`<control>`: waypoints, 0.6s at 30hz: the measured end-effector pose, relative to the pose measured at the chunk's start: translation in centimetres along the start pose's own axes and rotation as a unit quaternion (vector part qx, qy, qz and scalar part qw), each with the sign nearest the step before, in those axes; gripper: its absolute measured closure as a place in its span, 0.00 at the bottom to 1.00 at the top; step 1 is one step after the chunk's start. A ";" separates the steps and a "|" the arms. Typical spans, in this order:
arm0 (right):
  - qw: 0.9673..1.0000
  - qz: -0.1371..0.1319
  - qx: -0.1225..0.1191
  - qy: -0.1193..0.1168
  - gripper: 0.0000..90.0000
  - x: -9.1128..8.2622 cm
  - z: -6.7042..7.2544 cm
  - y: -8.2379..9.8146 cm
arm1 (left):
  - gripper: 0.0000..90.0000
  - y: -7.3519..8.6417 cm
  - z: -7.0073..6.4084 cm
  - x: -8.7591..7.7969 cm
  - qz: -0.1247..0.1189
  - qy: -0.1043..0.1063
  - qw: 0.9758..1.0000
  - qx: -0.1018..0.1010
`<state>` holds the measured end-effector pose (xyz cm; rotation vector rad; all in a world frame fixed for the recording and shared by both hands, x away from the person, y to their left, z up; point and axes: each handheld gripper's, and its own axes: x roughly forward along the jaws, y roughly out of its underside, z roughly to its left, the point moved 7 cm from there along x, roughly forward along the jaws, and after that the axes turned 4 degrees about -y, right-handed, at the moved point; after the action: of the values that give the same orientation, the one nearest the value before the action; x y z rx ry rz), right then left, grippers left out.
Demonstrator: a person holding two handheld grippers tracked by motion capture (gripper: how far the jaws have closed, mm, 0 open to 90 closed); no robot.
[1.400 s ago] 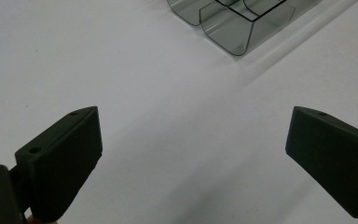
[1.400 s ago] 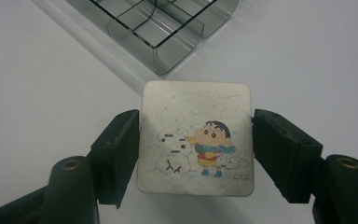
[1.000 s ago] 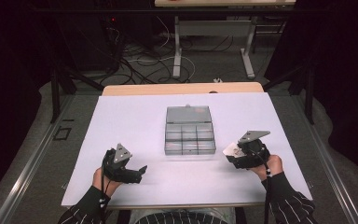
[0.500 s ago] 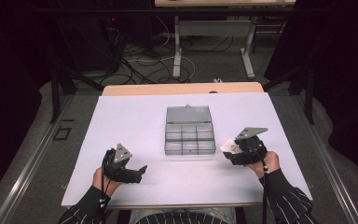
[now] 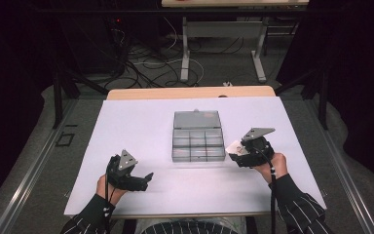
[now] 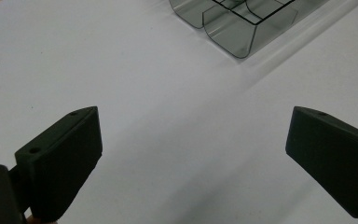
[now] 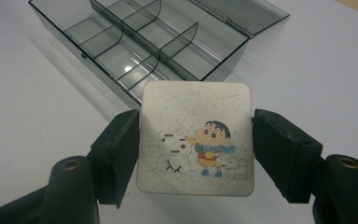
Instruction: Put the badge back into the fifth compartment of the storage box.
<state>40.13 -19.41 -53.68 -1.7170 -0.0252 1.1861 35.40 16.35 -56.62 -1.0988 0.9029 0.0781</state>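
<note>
Two grippers sit over the white surface, and little differs from a second ago: the right gripper has edged slightly nearer the clear box, while the left gripper has stayed put at the near left. Fingers of the right gripper pinch a square cartoon tile by its two side edges, just right of the box. Left fingers stand spread wide, nothing between them. From above the tile is small and partly hidden by the gripper; the box is cut off in the left gripper view.
</note>
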 end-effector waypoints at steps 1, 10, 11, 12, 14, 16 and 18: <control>1.000 0.001 -0.002 0.001 0.37 0.1 0.0 -0.1 | 0.04 0.0 0.0 0.0 0.002 0.000 1.000 0.001; 1.000 -0.004 -0.012 -0.005 0.37 1.2 0.5 -1.5 | 0.04 0.0 0.0 -0.1 -0.001 -0.001 1.000 -0.004; 1.000 0.005 -0.014 -0.007 0.37 1.2 0.6 -1.6 | 0.04 0.0 0.0 -0.1 -0.002 -0.001 1.000 -0.005; 1.000 -0.002 -0.015 -0.005 0.37 1.4 0.6 -1.8 | 0.04 0.0 0.0 -0.1 -0.002 -0.001 1.000 -0.004; 1.000 -0.001 -0.016 -0.008 0.37 1.6 0.7 -2.0 | 0.04 0.0 0.0 -0.1 -0.003 0.000 1.000 -0.002; 1.000 -0.002 -0.016 -0.006 0.37 1.7 0.7 -2.2 | 0.04 0.0 0.0 0.0 -0.003 0.000 1.000 -0.002; 1.000 -0.003 -0.018 -0.007 0.37 1.9 0.8 -2.4 | 0.04 0.0 0.0 -0.1 -0.001 -0.001 1.000 -0.002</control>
<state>41.71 -16.71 -53.30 -1.7384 -0.0610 1.2005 35.38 16.39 -56.55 -1.1027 0.9009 0.0789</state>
